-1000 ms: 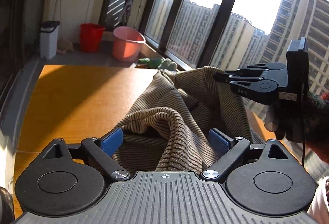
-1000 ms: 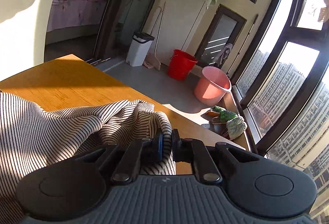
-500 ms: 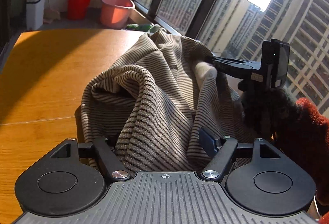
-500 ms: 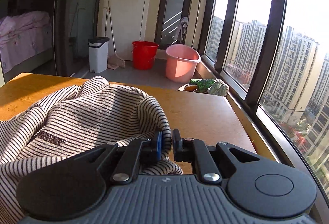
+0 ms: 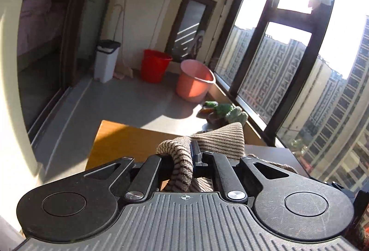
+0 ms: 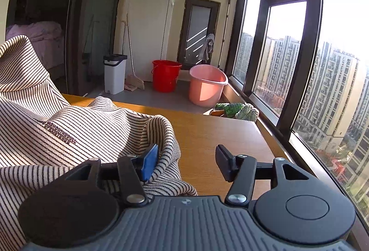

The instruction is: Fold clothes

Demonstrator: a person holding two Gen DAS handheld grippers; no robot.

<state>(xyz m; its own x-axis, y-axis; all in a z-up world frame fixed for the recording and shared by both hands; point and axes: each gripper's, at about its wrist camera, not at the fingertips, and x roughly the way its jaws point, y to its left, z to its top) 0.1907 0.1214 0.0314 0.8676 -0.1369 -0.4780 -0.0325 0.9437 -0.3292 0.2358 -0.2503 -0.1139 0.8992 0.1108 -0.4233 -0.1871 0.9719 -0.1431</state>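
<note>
A beige garment with thin dark stripes (image 6: 69, 131) lies heaped on the wooden table (image 6: 219, 135), one part pulled up at the far left of the right wrist view. My left gripper (image 5: 194, 154) is shut on a fold of the striped garment (image 5: 221, 142), lifted above the table (image 5: 124, 142). My right gripper (image 6: 186, 158) hangs low over the table with its jaws opening; the garment's edge lies against the left blue pad (image 6: 150, 162) and the pads do not press on it.
Past the table's far edge are a white bin (image 6: 114, 73), a red bucket (image 6: 166, 75) and a pink bucket (image 6: 206, 86) on the grey floor. Green items (image 6: 239, 110) sit by the window sill. Large windows (image 6: 288, 55) run along the right.
My left gripper went from open around the cloth to shut on it and rose. My right gripper let go of the fold it pinched and spread its jaws.
</note>
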